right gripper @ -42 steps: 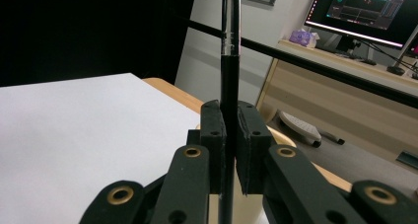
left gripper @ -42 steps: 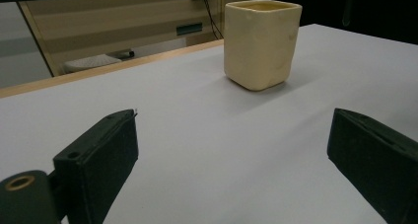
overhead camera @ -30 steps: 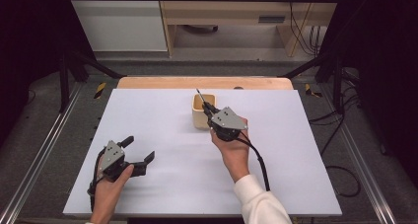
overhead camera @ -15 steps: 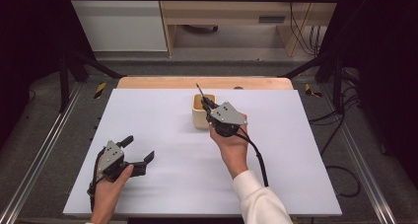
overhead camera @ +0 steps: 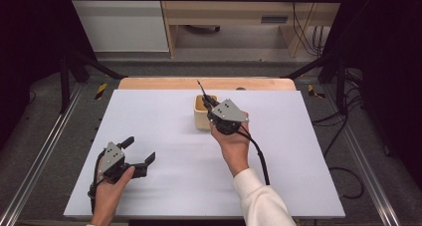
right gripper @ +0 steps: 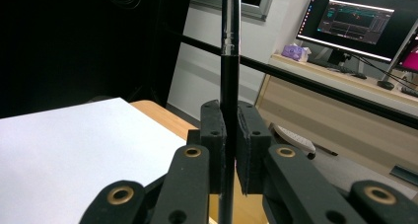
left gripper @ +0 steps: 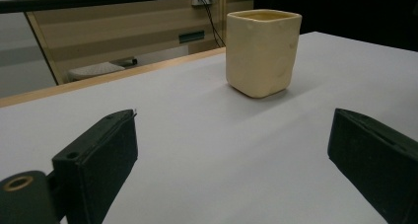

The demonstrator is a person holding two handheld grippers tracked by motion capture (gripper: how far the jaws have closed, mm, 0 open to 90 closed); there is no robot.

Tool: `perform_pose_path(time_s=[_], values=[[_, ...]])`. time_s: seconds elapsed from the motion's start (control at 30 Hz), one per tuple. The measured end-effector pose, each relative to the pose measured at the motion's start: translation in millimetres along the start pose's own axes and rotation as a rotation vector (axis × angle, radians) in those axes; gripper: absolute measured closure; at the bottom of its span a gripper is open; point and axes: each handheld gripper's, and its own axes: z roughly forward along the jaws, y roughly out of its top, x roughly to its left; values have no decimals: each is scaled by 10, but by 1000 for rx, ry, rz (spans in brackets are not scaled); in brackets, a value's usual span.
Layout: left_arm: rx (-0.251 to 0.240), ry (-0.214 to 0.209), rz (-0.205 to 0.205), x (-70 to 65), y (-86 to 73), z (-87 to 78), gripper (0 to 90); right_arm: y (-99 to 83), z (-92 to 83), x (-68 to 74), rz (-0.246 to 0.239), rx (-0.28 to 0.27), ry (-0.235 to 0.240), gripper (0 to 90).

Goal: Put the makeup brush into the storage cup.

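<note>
While both claws sit over the white surface [overhead camera: 164,111], counts read as follows:
Claws: two.
Left claw [overhead camera: 138,154]: jaws spread wide, nothing between them, low over the near left area.
Right claw [overhead camera: 209,104]: clamped on one pen [right gripper: 229,61], just beside the cup rim.
Pens: one, black, upright between the pads, tip angled above the cup.
Cups: one cup [left gripper: 262,50], cream, standing mid-surface toward the far edge.
</note>
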Motion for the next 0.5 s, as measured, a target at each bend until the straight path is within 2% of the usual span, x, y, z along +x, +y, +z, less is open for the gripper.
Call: perform_pose_path(time_s=[0.23, 0.5], values=[[-8, -7, 7, -4, 4, -4, 36, 25, 55, -44, 29, 2, 2, 835], [-10, -8, 7, -2, 1, -8, 34, 39, 158, -90, 36, 11, 4, 835]])
